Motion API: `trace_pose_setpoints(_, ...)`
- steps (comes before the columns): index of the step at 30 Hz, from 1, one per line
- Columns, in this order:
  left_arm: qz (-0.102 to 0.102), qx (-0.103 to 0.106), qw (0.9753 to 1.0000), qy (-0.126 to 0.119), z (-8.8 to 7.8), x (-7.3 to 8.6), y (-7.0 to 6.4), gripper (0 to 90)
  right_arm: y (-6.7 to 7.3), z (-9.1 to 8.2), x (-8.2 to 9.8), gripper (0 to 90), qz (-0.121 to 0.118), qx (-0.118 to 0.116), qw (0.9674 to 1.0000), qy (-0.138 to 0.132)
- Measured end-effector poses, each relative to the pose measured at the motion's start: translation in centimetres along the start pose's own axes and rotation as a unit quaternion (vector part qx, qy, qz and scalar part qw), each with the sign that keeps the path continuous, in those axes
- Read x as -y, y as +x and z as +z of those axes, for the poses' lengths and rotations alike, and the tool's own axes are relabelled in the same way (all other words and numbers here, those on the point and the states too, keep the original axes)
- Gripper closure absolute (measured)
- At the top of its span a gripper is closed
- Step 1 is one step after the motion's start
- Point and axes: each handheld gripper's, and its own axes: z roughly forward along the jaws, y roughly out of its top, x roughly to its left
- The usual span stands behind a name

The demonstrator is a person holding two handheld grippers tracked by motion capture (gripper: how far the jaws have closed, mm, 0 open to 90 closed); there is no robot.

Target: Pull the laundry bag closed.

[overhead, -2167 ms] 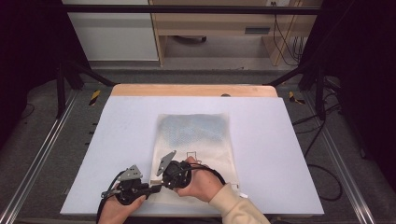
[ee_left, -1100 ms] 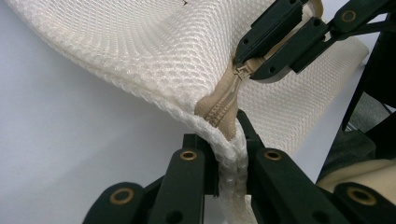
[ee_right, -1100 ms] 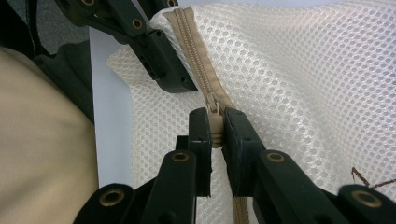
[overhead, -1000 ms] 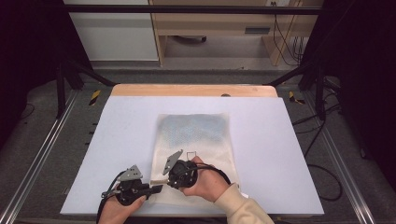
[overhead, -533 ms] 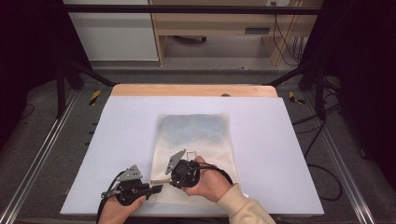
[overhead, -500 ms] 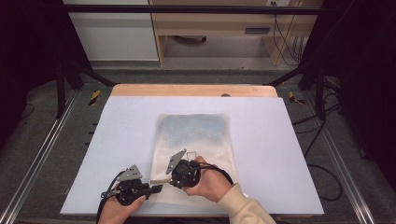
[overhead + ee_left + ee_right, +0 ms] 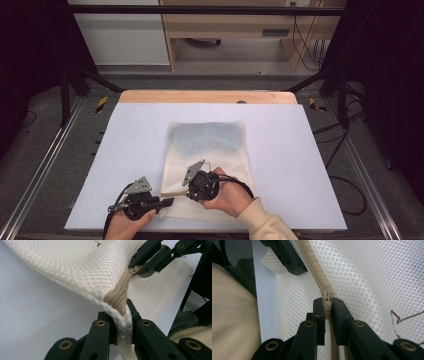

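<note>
A cream mesh bag (image 7: pixel 207 165) is laid flat at the centre of the white table (image 7: pixel 300 150) in the high view, its near edge down by the two hands at the bottom of the frame. The left gripper (image 7: pixel 167 202) is seen at lower left of the bag's near corner, the right gripper (image 7: pixel 186 189) just to its right, close together. In the left gripper view the jaws are clamped on the bag's corner seam (image 7: pixel 123 322) at bottom centre, with the tan zip (image 7: pixel 123 291) running up from there toward the upper right, where the right gripper (image 7: pixel 136 270) is closed on the zip's slider. In the right gripper view the jaws are pinched on the slider (image 7: pixel 326 301) at centre frame, the zip (image 7: pixel 309 257) leading off to the upper left, where the left gripper (image 7: pixel 284 257) is seen at the bag's edge. Mesh is spread across the right half of that frame, with a brown stitched mark (image 7: pixel 398 320) at the right edge. A cream sleeve (image 7: pixel 265 225) is seen at lower right of the high view.
</note>
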Motion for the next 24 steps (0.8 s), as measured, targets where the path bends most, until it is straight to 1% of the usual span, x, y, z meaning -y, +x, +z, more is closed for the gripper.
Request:
trace_pose_setpoints(5,-0.001,0.003,1.0,0.001,0.0,0.0,0.0,84.3,-0.1,-0.2,0.4,82.0,0.006,0.002,1.0,0.003)
trace_pose_setpoints(6,-0.003,0.004,1.0,0.0,0.0,0.0,0.1,84.3,-0.2,-0.2,0.5,82.0,0.004,0.001,1.0,-0.002)
trace_pose_setpoints(9,-0.003,0.004,1.0,-0.001,0.0,0.0,0.1,84.3,-0.2,-0.3,0.6,82.0,0.006,0.002,1.0,0.0)
trace_pose_setpoints(10,-0.002,0.004,1.0,-0.001,0.0,0.0,0.1,84.3,-0.3,-0.4,0.7,82.0,0.009,0.004,0.9999,0.0)
trace_pose_setpoints(12,-0.002,0.004,1.0,0.0,0.0,0.0,0.0,84.3,-0.3,-0.4,0.8,82.0,0.007,0.003,1.0,0.0)
trace_pose_setpoints(15,-0.002,0.005,1.0,0.0,0.0,0.0,0.0,84.3,-0.3,-0.4,0.9,82.0,0.011,0.003,0.9999,-0.001)
trace_pose_setpoints(24,-0.002,0.007,1.0,0.0,0.0,0.0,0.0,84.2,-0.5,-0.6,1.1,82.0,0.009,0.004,0.9999,-0.001)
